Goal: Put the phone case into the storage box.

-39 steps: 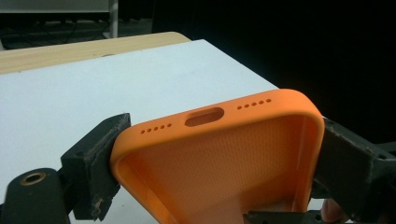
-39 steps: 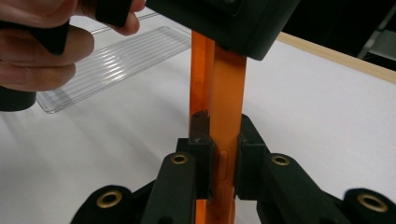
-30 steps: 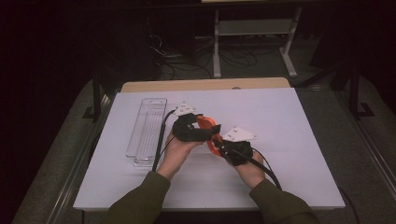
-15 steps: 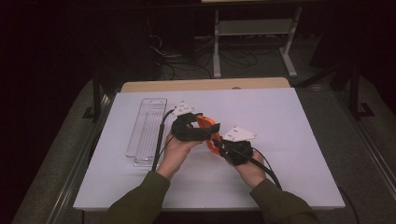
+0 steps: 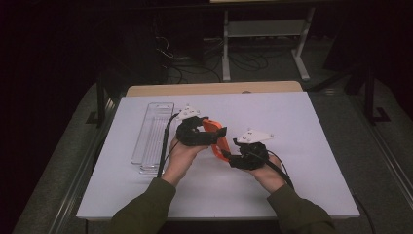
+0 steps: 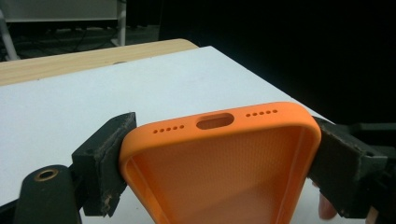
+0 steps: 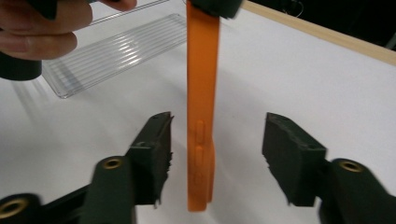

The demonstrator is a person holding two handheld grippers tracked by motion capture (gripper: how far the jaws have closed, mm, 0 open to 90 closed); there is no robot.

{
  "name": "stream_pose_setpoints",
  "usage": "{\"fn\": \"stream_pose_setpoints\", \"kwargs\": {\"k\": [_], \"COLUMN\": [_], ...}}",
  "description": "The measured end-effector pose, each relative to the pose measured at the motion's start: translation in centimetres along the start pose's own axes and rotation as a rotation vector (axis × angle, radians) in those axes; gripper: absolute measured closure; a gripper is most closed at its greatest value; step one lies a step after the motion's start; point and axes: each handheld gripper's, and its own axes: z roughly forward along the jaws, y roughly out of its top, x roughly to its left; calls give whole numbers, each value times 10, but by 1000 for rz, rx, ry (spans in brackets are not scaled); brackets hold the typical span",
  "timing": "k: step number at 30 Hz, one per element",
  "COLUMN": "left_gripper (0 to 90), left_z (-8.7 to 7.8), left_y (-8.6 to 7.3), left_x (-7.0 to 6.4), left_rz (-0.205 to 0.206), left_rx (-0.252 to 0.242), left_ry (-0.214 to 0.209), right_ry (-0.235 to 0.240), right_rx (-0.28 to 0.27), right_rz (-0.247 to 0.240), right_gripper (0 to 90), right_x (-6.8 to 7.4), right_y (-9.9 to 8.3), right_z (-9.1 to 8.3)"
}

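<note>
High view: one orange phone case (image 5: 217, 139), two claws.

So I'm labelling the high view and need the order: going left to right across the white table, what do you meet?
Clear plastic tray → left gripper, shut on one end of the orange phone case → right gripper, jaws open around the case's other end.

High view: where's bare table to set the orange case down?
Free: the white table right of the right gripper, out to its right edge, and the front strip near the sleeves. Also the far strip behind the left gripper. Crowded: the left, where the clear tray lies, and the middle, where both grippers meet at the case.
</note>
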Motion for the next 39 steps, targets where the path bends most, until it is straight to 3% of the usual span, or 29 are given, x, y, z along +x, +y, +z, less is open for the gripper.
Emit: {"fn": "stream_pose_setpoints", "kwargs": {"k": [4,5,9,12,19,20,21,25,30,39], "left_gripper": [150,150,150,150,150,150,150,150,150,151], "left_z": [-1,-1,-2,-2,-4,-4,-4,-3,-4,-6], "left_y": [1,1,1,1,3,3,3,2,3,4], "left_x": [1,2,2,2,3,3,3,2,2,3], "left_rz": [4,5,7,11,15,12,13,15,25,26], "left_rx": [1,2,5,7,5,2,1,8,7,3], "left_ry": [1,1,-2,-3,-3,-3,-5,-8,-7,-10], "right_ry": [0,13,25,18,7,6,-8,-14,-5,-65], "right_rx": [9,9,34,40,33,31,32,25,11,-11], "right_rz": [-27,3,-10,-35,-27,-16,-44,-55,-22,16], "right_gripper": [282,261,172,124,13,12,11,11,12,11], "right_x": [-8,-9,-16,-18,-23,-23,-26,-30,-36,-48], "right_y": [-1,-1,-5,-8,-14,-14,-15,-25,-39,-71], "right_z": [-4,-5,-7,-9,-15,-15,-17,-28,-40,-56]}}
